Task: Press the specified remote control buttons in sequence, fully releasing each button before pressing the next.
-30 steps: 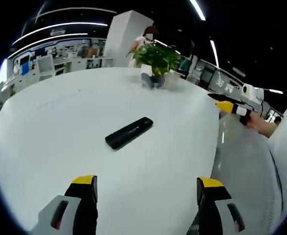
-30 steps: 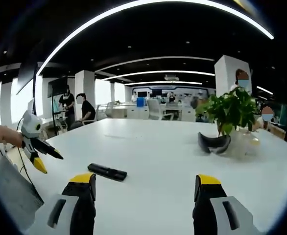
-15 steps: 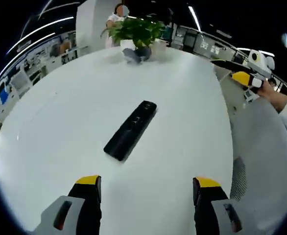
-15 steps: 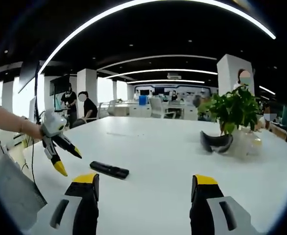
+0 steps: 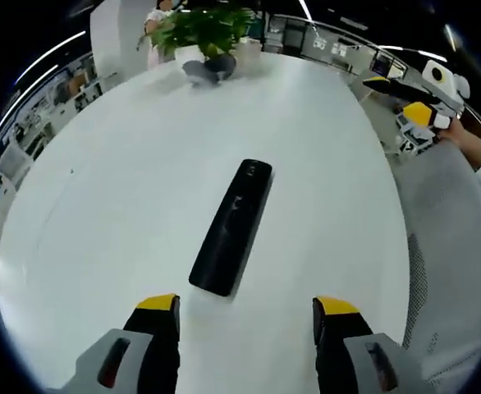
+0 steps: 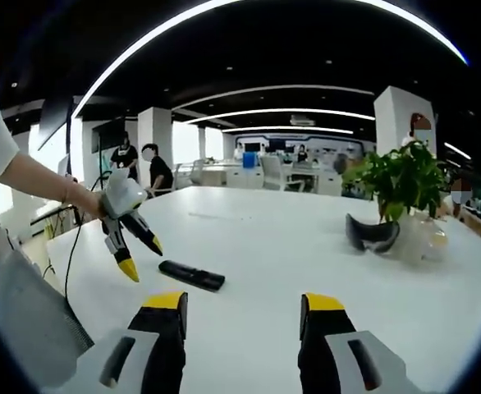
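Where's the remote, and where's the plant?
remote [image 5: 231,226], left gripper view, middle of its black top.
plant [image 6: 403,176], right gripper view, on its green leaves.

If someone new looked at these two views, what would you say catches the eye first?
Probably the black remote control, lying alone on the white table just ahead of the open left gripper. Next, the leafy potted plant at the table's far side with a dark headset beside it. In the right gripper view, the left gripper hangs above the table edge near the remote.

Bright ceiling strip lights, soft glare on white table, edges bent w/ fisheye.
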{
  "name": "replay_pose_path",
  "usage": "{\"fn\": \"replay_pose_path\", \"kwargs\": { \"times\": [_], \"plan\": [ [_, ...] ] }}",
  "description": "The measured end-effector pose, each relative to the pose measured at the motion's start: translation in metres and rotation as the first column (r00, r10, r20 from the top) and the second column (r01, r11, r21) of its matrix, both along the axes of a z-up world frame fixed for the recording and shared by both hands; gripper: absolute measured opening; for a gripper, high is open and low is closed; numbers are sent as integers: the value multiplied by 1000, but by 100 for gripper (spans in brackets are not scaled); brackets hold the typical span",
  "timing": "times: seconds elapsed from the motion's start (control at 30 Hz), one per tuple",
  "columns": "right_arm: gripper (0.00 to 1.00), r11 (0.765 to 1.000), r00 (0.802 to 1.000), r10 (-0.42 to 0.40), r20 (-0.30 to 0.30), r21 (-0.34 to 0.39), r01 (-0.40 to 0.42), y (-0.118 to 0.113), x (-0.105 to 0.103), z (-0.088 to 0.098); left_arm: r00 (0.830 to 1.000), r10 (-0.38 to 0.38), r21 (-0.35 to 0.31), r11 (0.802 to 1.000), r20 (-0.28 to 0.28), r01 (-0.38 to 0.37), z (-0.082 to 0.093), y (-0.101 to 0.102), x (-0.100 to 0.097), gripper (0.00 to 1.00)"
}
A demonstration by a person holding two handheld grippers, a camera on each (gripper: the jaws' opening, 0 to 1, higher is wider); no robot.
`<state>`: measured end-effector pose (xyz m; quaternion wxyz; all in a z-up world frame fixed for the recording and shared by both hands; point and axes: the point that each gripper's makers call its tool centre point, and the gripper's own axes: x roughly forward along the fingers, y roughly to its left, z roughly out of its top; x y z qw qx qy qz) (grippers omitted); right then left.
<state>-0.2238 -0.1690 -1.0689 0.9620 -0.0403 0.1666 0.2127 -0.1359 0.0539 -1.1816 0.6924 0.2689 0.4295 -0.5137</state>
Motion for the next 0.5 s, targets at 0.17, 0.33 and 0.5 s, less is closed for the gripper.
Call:
{"fn": "replay_pose_path", "kwargs": {
  "times": [0.17,0.33,0.5],
  "plan": [
    [47,998,1000,21,-22,-54,-22,1,-1,-7,998,-58,31,998,10,57,-6,-10,5,58],
    [42,998,999,25,-25,-55,-26,0,-1,-7,995,-96,78,992,2,95,-13,-15,14,51],
    [38,998,999,30,-36,-59,-32,1,-1,-9,993,-115,72,991,11,114,-12,-28,21,47]
  ]
}}
